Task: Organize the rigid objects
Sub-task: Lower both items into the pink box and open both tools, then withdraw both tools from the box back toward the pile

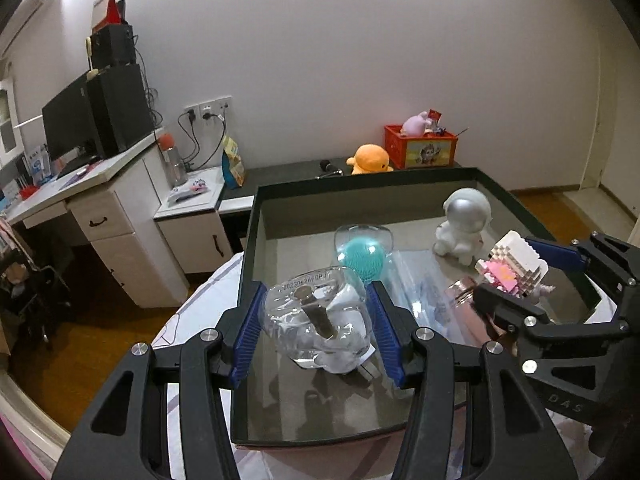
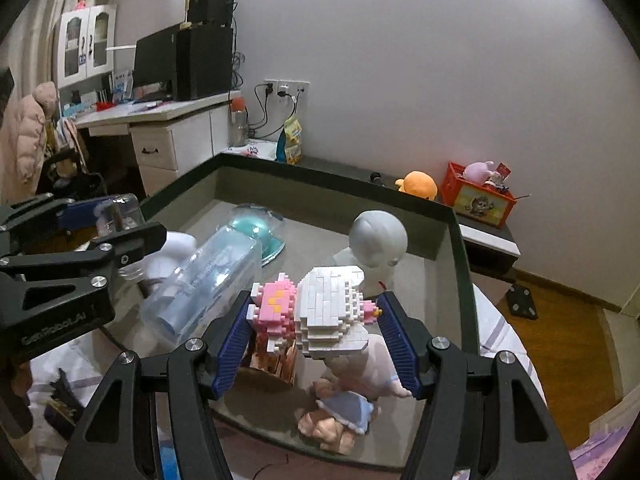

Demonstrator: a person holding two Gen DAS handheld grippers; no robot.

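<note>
Tray point(image 1: 256, 240) below both grippers, holding astronaut figure point(image 1: 464, 224), teal dome point(image 1: 362, 258) and clear case point(image 2: 208, 280). Left gripper point(image 1: 316, 322) half-open, pads clamped on clear bottle point(image 1: 320, 320) over tray's near left. Right gripper point(image 2: 316, 336) half-open, gripping brick model point(image 2: 320, 312) above doll point(image 2: 344, 404).

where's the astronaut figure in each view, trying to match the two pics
Left wrist view: the astronaut stands right of centre, toward the far right of the tray, beyond the brick model.
Right wrist view: the astronaut is near the centre, directly behind the brick model, seen from the back.
Shared landmark: the teal ball under a clear dome, left of the astronaut in both.
</note>
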